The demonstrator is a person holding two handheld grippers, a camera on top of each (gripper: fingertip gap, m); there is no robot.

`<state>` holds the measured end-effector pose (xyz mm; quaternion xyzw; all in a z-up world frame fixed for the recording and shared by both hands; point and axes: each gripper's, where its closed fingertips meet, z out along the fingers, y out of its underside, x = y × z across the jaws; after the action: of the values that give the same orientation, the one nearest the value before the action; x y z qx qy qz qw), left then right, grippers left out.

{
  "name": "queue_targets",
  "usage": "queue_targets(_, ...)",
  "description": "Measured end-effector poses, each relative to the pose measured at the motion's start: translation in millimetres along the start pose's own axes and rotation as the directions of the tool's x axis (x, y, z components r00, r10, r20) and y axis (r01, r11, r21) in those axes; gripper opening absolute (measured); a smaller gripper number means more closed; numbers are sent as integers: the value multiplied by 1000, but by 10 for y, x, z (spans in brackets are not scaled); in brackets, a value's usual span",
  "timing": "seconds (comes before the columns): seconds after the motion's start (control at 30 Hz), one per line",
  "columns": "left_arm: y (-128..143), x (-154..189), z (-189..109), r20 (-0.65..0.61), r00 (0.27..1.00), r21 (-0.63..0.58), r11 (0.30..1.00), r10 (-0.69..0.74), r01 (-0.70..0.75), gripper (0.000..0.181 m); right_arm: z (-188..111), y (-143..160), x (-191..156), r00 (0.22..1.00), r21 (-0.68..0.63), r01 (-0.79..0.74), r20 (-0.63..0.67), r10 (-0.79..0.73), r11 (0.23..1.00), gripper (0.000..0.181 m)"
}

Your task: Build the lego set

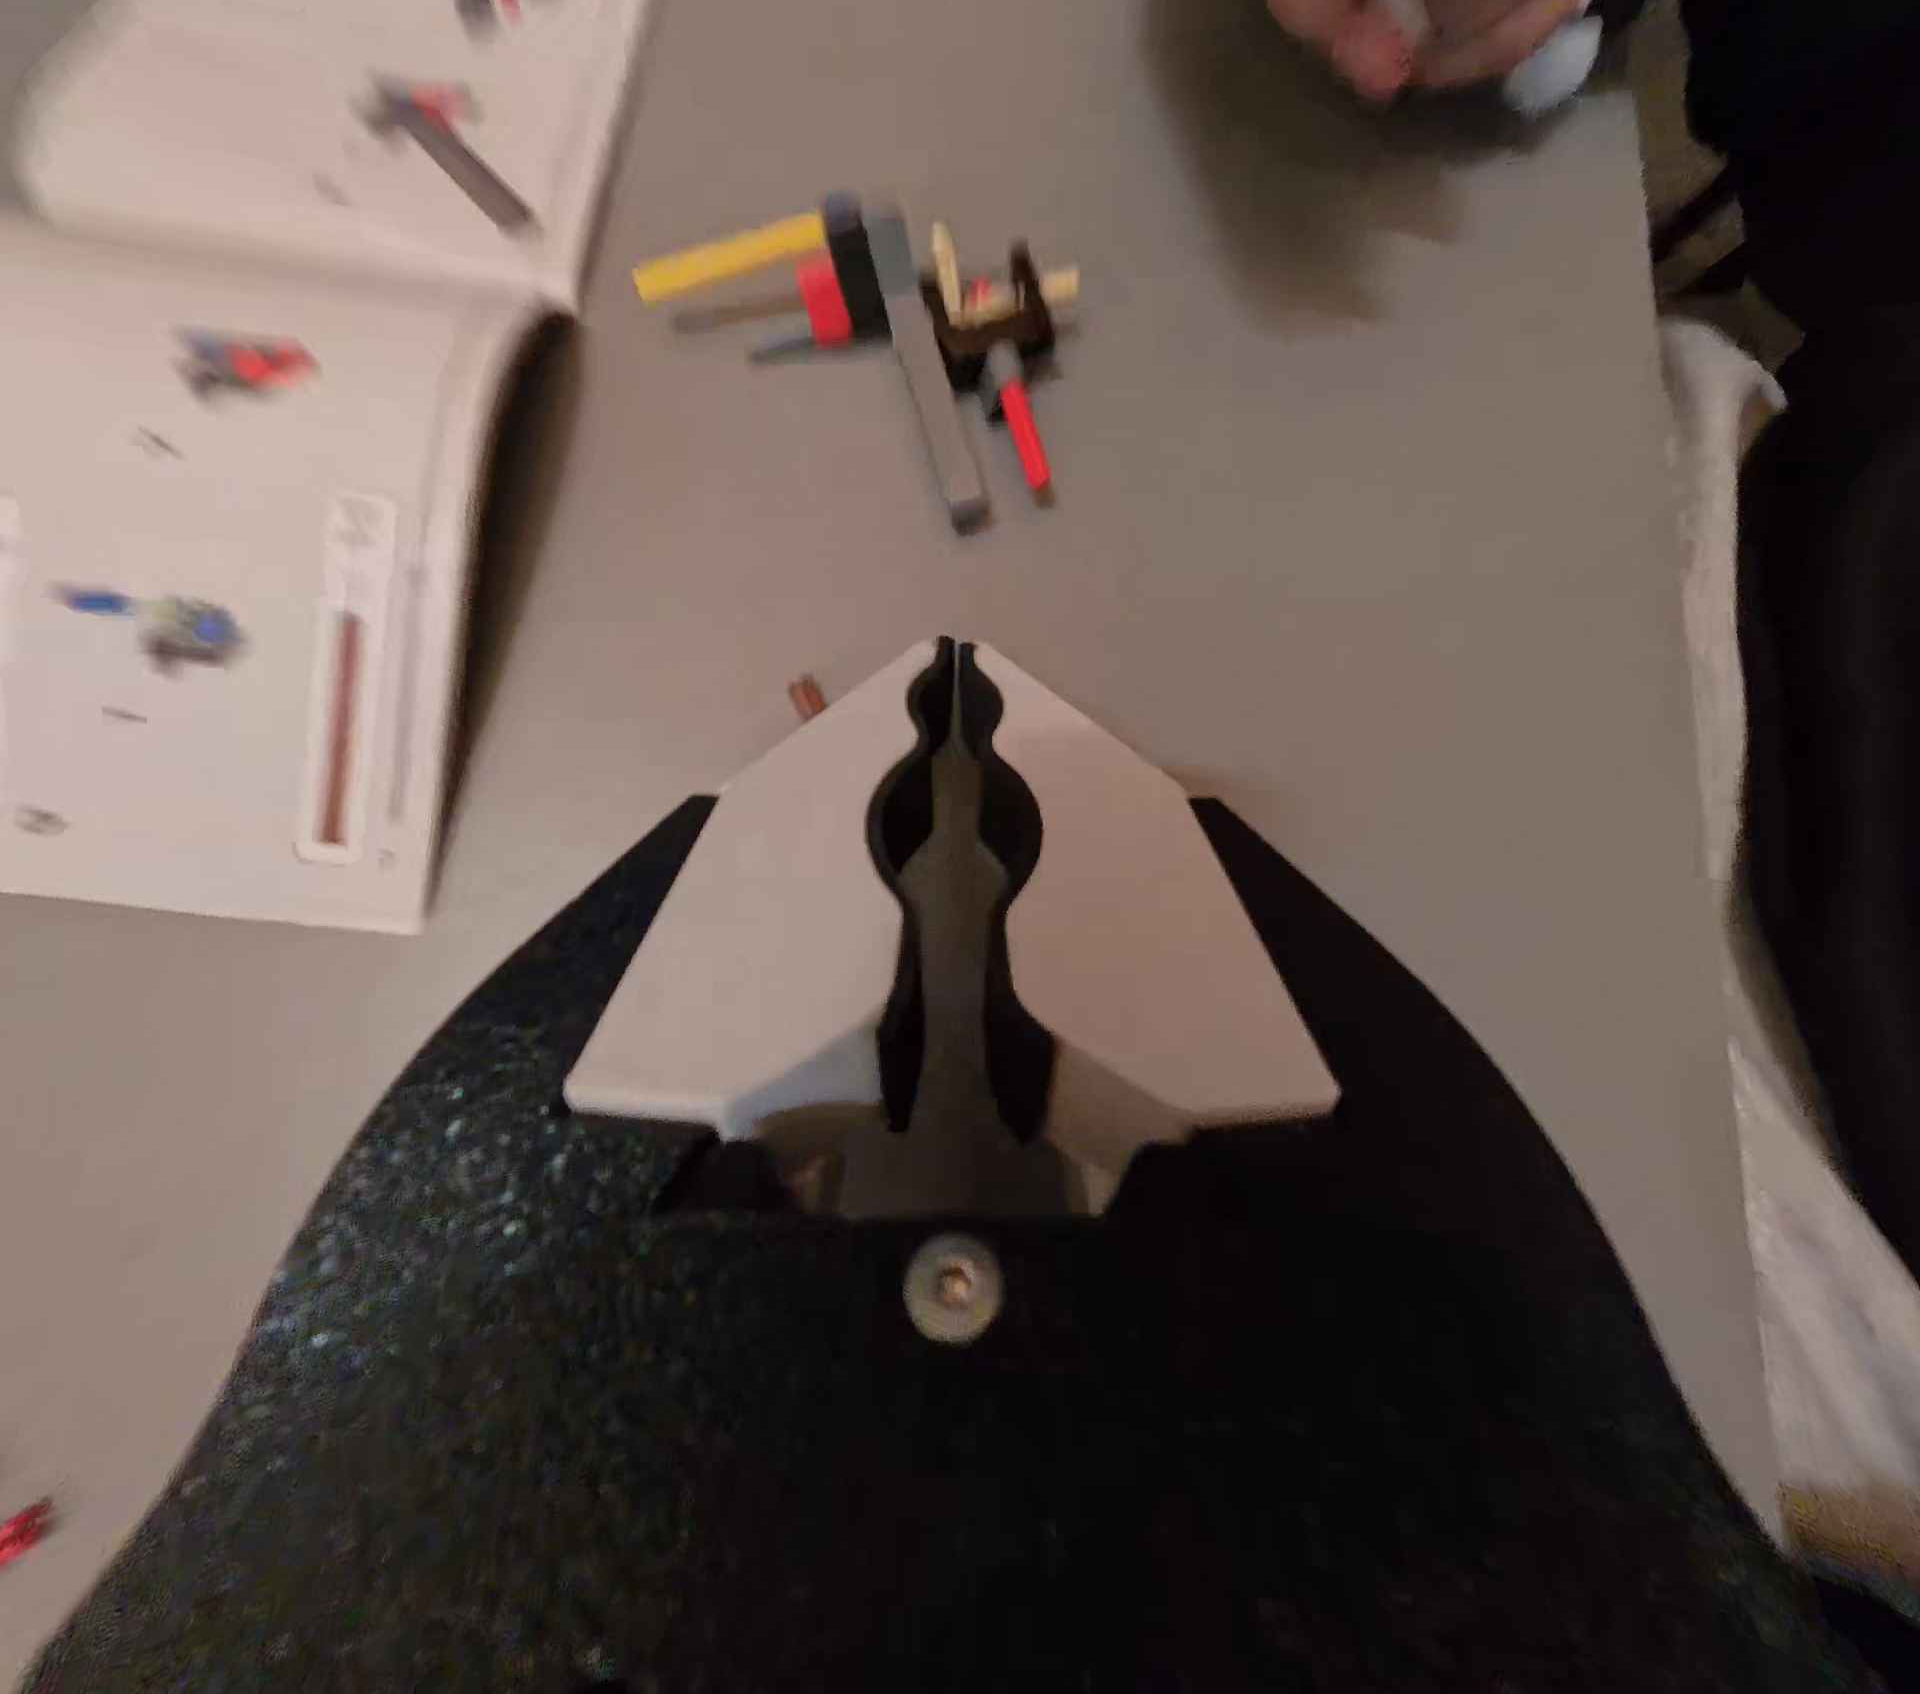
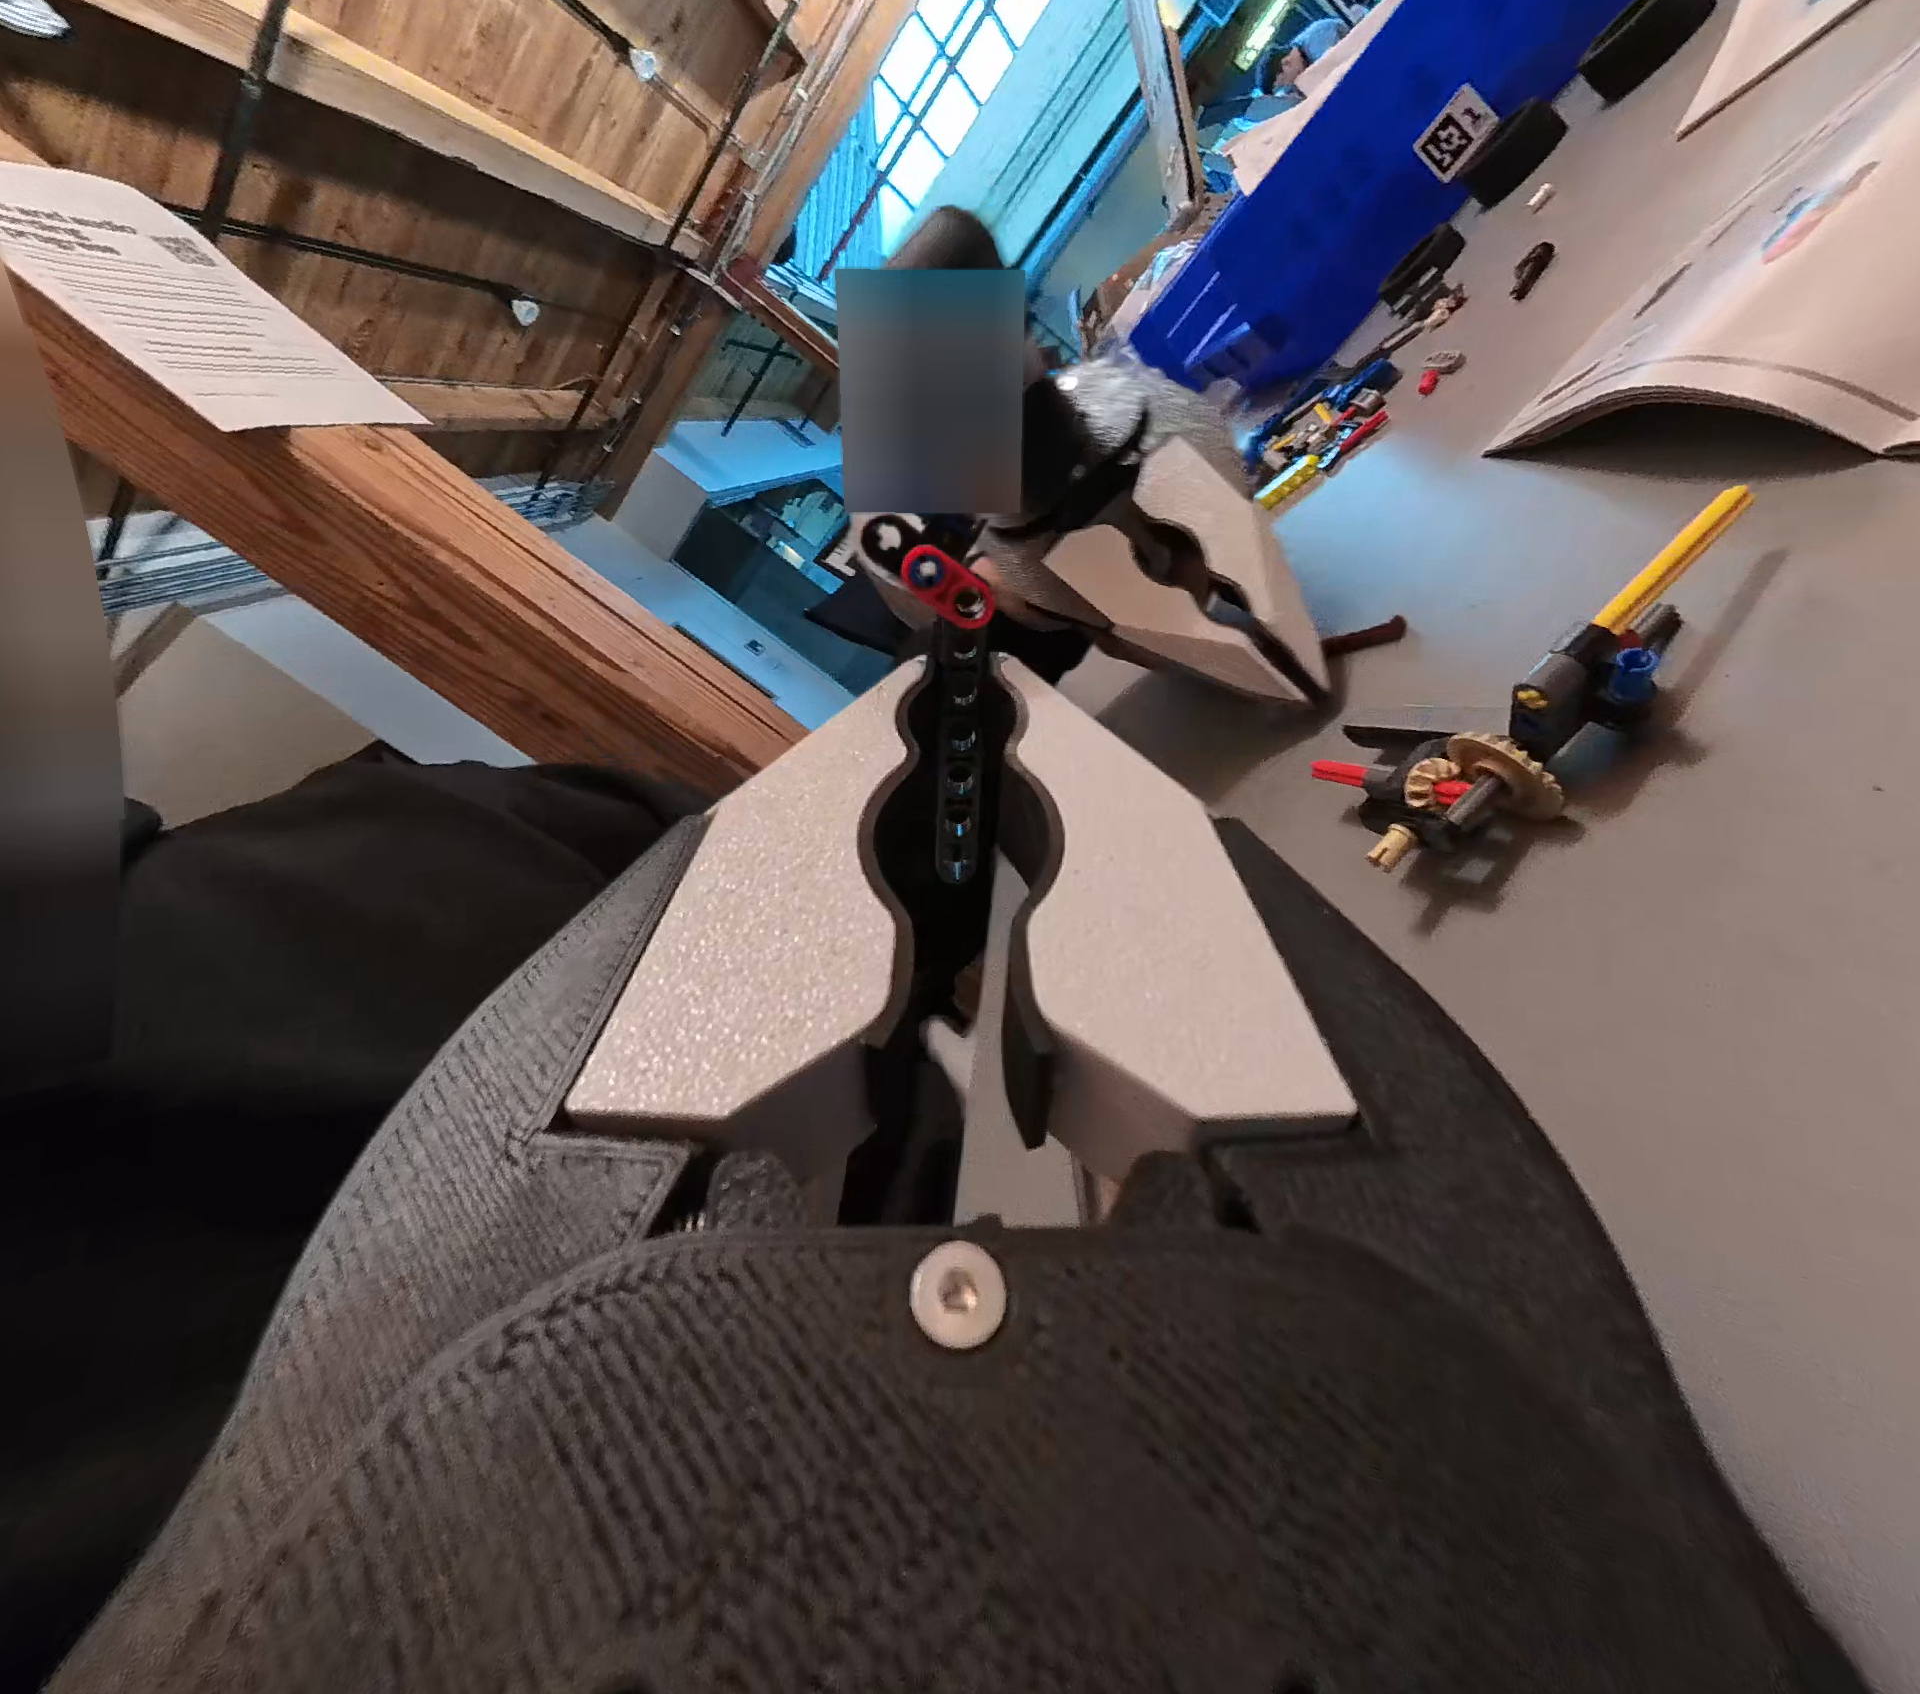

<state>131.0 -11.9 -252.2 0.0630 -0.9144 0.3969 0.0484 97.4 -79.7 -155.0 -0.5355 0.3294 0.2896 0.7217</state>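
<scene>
My right gripper (image 2: pixel 961 678) is shut on a black holed beam (image 2: pixel 958 771) and holds it in the air, off the table edge. A small red link (image 2: pixel 948 582) with a blue pin sits on the beam's far end. My left gripper (image 1: pixel 951 649) is shut and empty, low over the grey table; it also shows in the right wrist view (image 2: pixel 1317 688). A short brown axle (image 1: pixel 805 697) lies beside its left finger, partly hidden. The part-built assembly (image 1: pixel 862 294) with a yellow axle, grey beam and tan gears (image 2: pixel 1455 782) lies ahead of it.
An open instruction booklet (image 1: pixel 260 294) lies to the left. A blurred hand (image 1: pixel 1371 3) holds the right gripper at the far right. The table edge (image 1: pixel 1683 501) runs down the right. A blue bin (image 2: pixel 1403 138), black tyres (image 2: pixel 1652 34) and loose pieces (image 2: pixel 1320 418) lie farther off.
</scene>
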Motion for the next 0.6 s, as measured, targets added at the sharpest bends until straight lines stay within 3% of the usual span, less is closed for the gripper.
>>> queue_targets(0.03, -125, 14, -57, 35, 999, 71, 997, 33, -35, 7, 15, 19, 26, 1000, -12, 7, -21, -7, 1000, 5)
queue_targets(0.13, -734, 264, -335, 68, 991, 360, 924, 115, -132, 18, 81, 128, 116, 994, -80, 40, -98, -48, 996, 5)
queue_targets(0.2, -1006, 367, -451, 117, 984, 440, 881, 134, -172, 20, 126, 213, 179, 987, -136, 56, -144, -75, 989, 5)
queue_targets(0.33, -1015, 484, -299, 134, 972, 323, 919, 192, -226, 29, 184, 277, 189, 983, -165, 68, -158, -94, 984, 5)
queue_targets(0.43, -907, 466, -131, 147, 968, 236, 943, 205, -236, 17, 213, 303, 188, 978, -175, 90, -168, -120, 980, 5)
queue_targets(0.5, -911, 494, -93, 145, 967, 247, 939, 208, -239, 5, 221, 324, 215, 970, -191, 110, -192, -147, 975, 5)
queue_targets(0.6, -883, 520, -101, 117, 975, 257, 943, 187, -211, 5, 241, 371, 201, 965, -228, 136, -190, -181, 964, 5)
